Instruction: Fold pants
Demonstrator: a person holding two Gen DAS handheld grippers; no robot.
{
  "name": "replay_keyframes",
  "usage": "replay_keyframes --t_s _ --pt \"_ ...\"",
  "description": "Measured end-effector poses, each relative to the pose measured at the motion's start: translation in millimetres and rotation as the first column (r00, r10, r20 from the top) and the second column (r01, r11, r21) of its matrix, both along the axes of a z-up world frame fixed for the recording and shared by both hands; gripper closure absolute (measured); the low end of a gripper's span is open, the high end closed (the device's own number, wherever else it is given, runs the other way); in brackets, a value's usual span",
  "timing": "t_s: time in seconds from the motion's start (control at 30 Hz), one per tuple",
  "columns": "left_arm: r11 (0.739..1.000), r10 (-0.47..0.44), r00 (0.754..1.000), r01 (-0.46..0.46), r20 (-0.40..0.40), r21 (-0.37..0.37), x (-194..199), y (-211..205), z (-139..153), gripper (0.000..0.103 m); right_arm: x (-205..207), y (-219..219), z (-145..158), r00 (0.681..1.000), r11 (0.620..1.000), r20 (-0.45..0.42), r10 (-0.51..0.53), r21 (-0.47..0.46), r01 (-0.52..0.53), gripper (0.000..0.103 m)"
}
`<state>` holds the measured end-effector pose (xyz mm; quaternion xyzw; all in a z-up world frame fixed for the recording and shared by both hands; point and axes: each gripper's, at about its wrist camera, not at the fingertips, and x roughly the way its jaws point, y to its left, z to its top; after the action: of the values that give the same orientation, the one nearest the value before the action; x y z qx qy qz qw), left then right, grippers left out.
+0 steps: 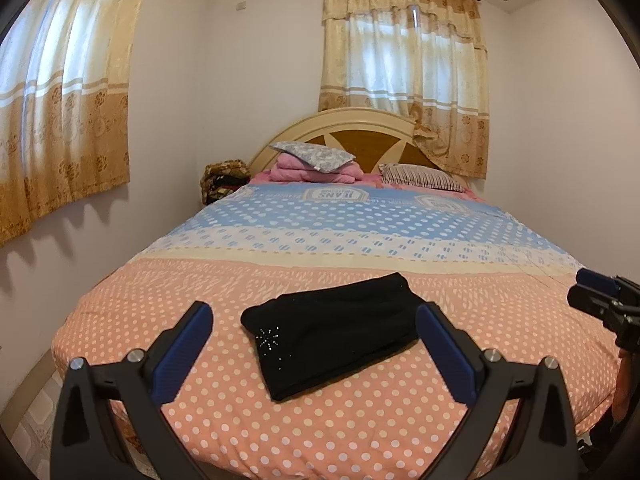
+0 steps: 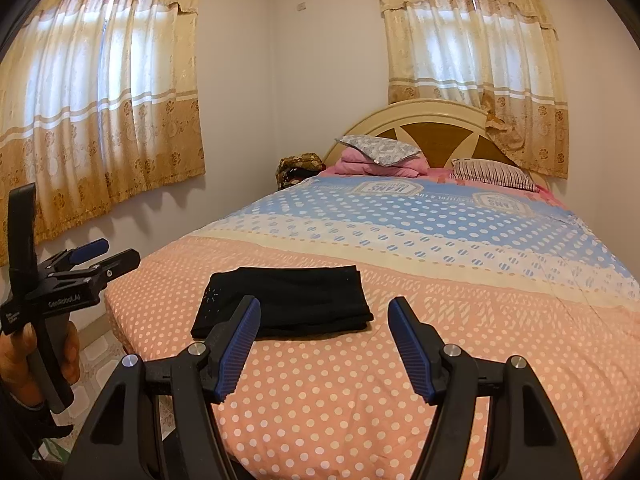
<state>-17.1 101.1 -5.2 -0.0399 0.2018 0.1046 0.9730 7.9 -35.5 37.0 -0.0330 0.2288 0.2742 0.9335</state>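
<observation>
Black pants lie folded into a compact rectangle on the peach polka-dot bedspread near the foot of the bed; a small rhinestone star shows on one corner. They also show in the right wrist view. My left gripper is open and empty, held above the bed just short of the pants. It also appears at the left of the right wrist view, held off the bed's left side. My right gripper is open and empty, just to the right of the pants. It shows at the right edge of the left wrist view.
The bed fills the room's middle, with pillows and a pink blanket stack by the headboard. A patterned bundle sits beside the bed's far left corner. Curtained windows are on the left and back walls. Tiled floor lies left of the bed.
</observation>
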Motion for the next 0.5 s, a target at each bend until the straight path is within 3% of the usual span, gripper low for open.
replay_keyframes --t_s 0.5 --pt "1.0 -0.005 1.0 0.004 0.031 0.022 -4.3 -3.0 -0.8 0.0 -3.2 4.7 -3.3 1.0 1.0 -0.006 0.016 -0.013 -0.016 0.035"
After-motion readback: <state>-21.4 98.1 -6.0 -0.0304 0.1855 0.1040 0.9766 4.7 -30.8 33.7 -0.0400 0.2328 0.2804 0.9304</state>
